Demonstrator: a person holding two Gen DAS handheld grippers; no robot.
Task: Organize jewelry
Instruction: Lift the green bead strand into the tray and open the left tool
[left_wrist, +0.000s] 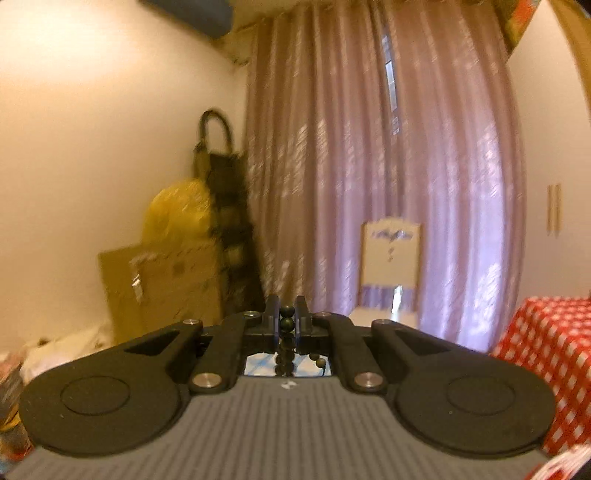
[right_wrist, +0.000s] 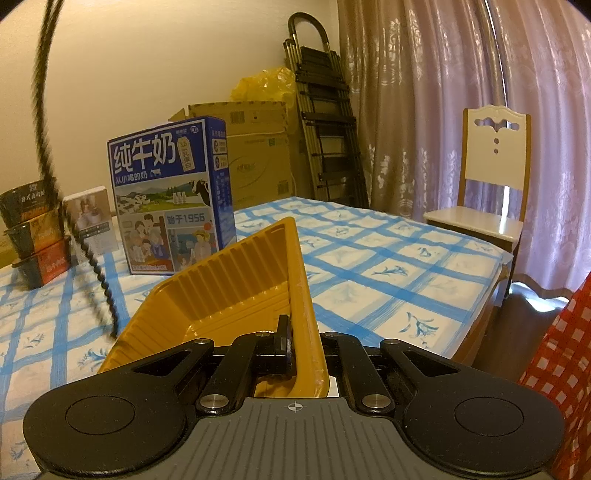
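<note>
L gripper (left_wrist: 286, 322) is clamped on the dark bead necklace (left_wrist: 287, 325), lifting it so the strand hangs free over the desk (right_wrist: 388, 258), while R gripper (right_wrist: 295, 341) pinches the yellow tray (right_wrist: 236, 284) rim, tilting it up, prob. to catch the beads.

Domestic room, used partly for storage. Floor-length patterned curtains (right_wrist: 461, 110) fill the right of the frame; a white-backed dining chair (right_wrist: 495, 173) stands before them. A folded stepladder (right_wrist: 325, 122), cardboard boxes (right_wrist: 258, 147) and a yellow bag (right_wrist: 262, 86) crowd the far corner. A blue-checked cloth covers the tabletop (right_wrist: 388, 258), with a milk carton box (right_wrist: 170, 195) at centre left.
</note>
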